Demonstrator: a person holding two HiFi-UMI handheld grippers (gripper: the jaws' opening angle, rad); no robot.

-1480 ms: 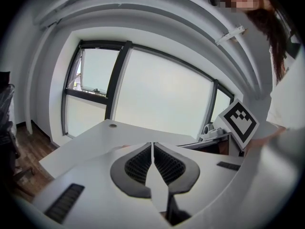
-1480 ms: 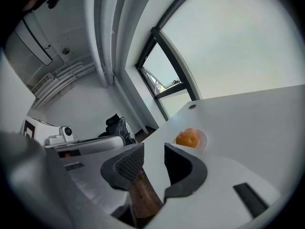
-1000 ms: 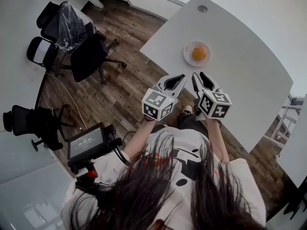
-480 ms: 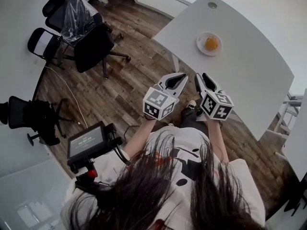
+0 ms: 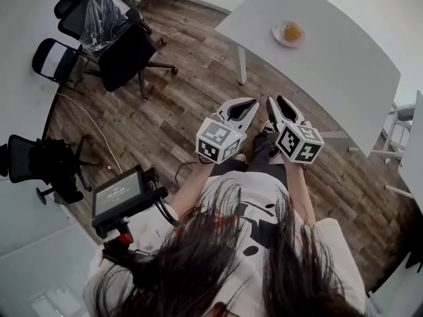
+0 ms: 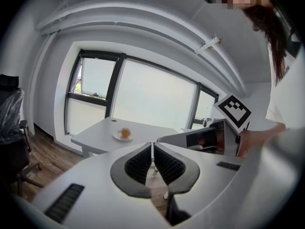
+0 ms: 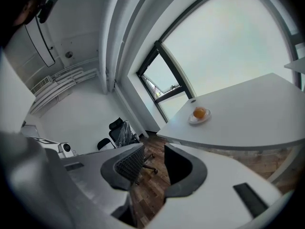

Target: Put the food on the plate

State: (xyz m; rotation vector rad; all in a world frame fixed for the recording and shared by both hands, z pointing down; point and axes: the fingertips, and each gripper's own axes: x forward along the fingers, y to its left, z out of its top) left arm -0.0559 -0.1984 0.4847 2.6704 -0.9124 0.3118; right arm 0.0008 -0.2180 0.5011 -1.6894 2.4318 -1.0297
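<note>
Food point(image 5: 293, 30) rests on the plate point(image 5: 277, 35); well apart from it, left gripper point(image 5: 252, 103) and right gripper point(image 5: 275, 102) hang closed and empty, with seemingly nothing left to carry.

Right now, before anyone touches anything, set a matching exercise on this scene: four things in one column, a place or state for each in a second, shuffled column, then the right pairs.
Things
1. orange food
2. plate
3. black office chair
4. left gripper

Places or states
A. standing on the wood floor
B. shut, with nothing in it
C. lying on the plate
D. resting on the white table

Pairs: 1-C, 2-D, 3-A, 4-B
</note>
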